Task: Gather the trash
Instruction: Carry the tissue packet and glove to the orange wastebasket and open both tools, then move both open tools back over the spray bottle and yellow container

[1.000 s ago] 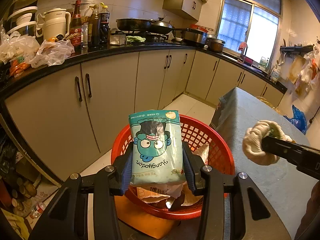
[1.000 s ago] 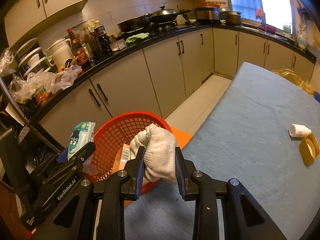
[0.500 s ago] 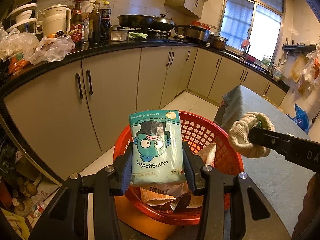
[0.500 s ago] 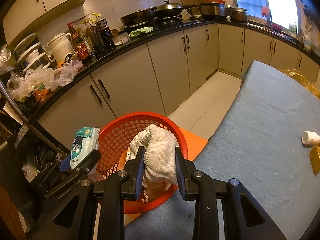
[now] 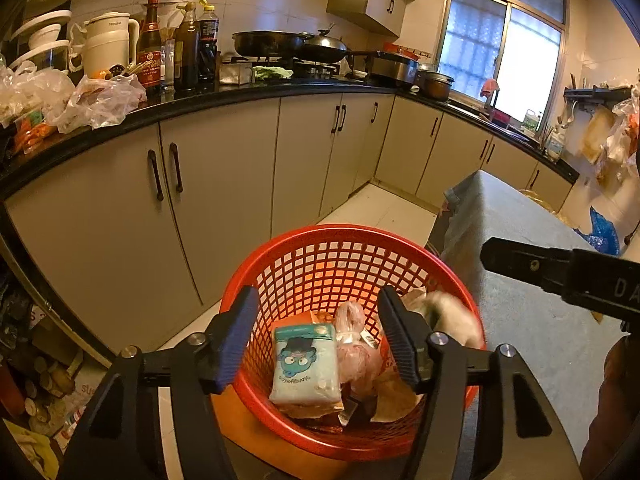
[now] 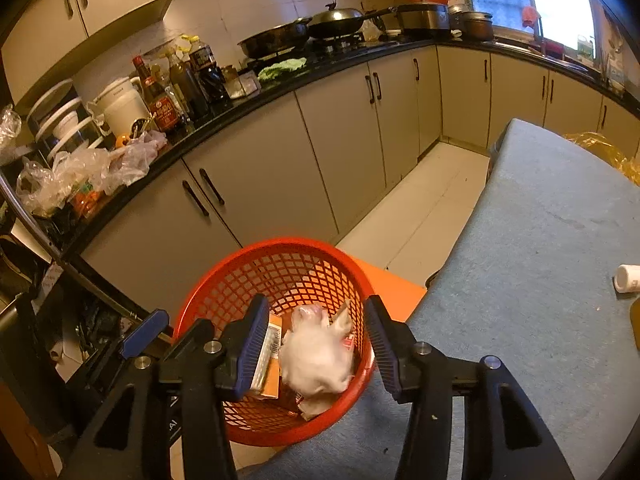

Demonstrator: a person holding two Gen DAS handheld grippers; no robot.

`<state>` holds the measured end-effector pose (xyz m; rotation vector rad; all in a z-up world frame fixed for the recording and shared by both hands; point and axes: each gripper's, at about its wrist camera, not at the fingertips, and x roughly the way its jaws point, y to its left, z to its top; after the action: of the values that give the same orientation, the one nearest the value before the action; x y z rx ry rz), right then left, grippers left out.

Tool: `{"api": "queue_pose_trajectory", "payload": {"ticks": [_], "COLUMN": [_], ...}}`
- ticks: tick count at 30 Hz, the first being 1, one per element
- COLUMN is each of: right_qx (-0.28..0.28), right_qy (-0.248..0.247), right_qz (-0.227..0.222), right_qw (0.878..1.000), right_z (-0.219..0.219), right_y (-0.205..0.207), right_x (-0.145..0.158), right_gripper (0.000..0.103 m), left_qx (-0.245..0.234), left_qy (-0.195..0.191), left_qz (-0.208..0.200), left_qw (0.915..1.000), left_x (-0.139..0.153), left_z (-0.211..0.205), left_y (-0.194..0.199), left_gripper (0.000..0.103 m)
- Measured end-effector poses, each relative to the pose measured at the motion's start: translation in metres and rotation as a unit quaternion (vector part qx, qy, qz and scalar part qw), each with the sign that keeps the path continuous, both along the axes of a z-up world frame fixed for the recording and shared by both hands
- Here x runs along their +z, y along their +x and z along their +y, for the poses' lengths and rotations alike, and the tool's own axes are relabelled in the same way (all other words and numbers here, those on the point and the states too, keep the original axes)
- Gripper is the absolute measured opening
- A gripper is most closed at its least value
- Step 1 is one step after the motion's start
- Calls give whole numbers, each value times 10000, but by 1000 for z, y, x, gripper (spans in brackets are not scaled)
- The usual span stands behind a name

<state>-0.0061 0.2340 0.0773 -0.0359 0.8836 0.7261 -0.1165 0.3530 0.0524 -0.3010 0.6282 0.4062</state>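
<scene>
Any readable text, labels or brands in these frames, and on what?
"DA", cut off by the frame edge: right claw, seen from the left wrist.
Kettle: small brand word, too blurred.
Red bottle label: unreadable.
Blue packet in the basket: print too blurred.

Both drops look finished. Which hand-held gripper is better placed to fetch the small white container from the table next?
Right. The right hand-held gripper, jaws opening and empty, has the white container in view; the left hand-held gripper faces the red basket.
</scene>
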Motion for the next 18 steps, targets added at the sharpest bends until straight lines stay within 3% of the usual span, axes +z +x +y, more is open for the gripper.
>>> {"api": "queue_pose_trajectory", "payload": {"ticks": [10,18], "right_qx": [-449,-1515], "right_qy": [134,148], "right_qz": [-91,-209], "right_qw": [9989,9881], "right_z": [-58,-169], "right_y": [0,19], "right_x": [12,20], "right_gripper": [54,54], "left_qx": [-287,-996], "left_qy": [98,399], "left_qz": [-94,-168], "left_qw": [9995,9941], "left_x": [16,42], "left_z": [-25,-86], "left_y": [1,15], "left_gripper": [62,63]}}
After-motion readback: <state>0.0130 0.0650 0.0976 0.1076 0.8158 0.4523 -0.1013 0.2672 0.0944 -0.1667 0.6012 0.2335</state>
